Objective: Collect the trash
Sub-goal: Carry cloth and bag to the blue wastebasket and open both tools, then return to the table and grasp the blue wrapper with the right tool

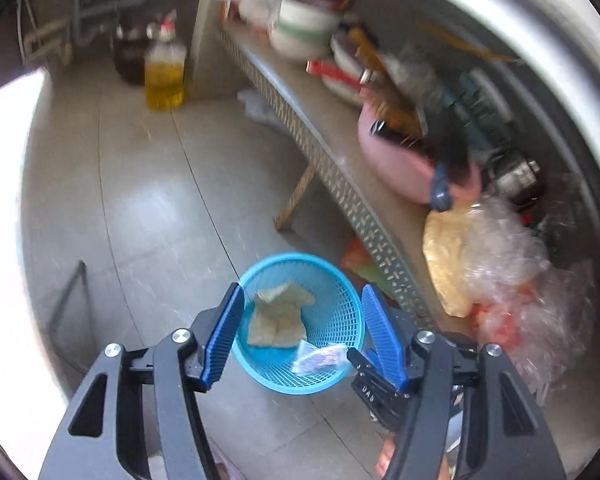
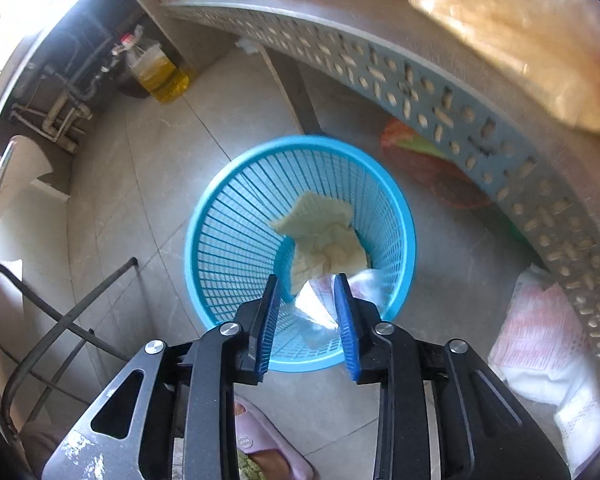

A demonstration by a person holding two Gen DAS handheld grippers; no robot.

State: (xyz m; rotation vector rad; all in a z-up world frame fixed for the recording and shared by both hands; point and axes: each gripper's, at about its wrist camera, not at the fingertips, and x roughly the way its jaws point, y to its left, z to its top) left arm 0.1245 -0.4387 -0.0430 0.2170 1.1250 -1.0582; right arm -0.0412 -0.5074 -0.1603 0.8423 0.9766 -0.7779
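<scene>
A blue plastic mesh basket (image 1: 260, 264) (image 2: 204, 208) stands on the tiled floor beside a low shelf. A crumpled cream paper towel (image 1: 278, 320) (image 2: 324, 240) lies inside it. A clear plastic wrapper (image 1: 320, 360) (image 2: 314, 308) sits at the basket's near wall. My left gripper (image 1: 302, 287) hovers above the basket, open and holding nothing. My right gripper (image 2: 307, 278) reaches into the basket mouth, jaws partly apart. The wrapper lies between them against the right pad, with a gap at the left pad. The right gripper's fingers (image 1: 370, 384) show low in the left wrist view.
A grey shelf with a perforated edge (image 1: 340, 176) (image 2: 380, 64) carries a pink basin (image 1: 400, 164), bowls and plastic bags (image 1: 500, 248). An oil bottle (image 1: 165, 72) (image 2: 156, 72) stands by pipes. A foot in a pink slipper (image 2: 260, 440), a metal frame (image 2: 60, 320) and a white sack (image 2: 548, 344) are close.
</scene>
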